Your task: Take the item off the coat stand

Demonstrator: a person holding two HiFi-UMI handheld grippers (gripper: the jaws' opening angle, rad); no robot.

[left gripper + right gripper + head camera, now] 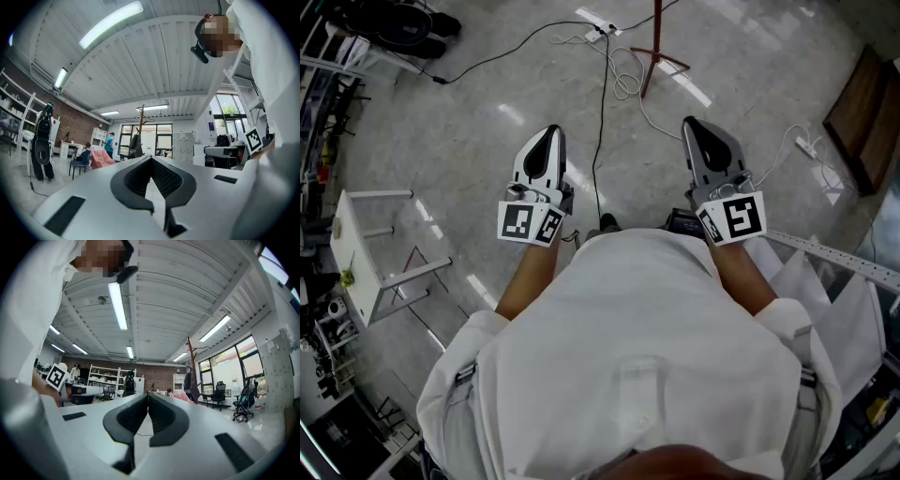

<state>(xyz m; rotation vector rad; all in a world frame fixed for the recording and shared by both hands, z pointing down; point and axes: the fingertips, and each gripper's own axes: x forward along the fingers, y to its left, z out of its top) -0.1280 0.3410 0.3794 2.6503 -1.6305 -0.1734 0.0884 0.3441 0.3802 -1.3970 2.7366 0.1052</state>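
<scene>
Not started: my left gripper (pixel 547 141) and right gripper (pixel 701 131) are closed, empty; dark garment (pixel 136 142) hangs on distant coat stand (pixel 142 121).

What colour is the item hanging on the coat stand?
The item is dark grey; right gripper view.

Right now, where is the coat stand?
In the head view the coat stand is at the top edge, slightly right of centre, beside loose white cables.
</scene>
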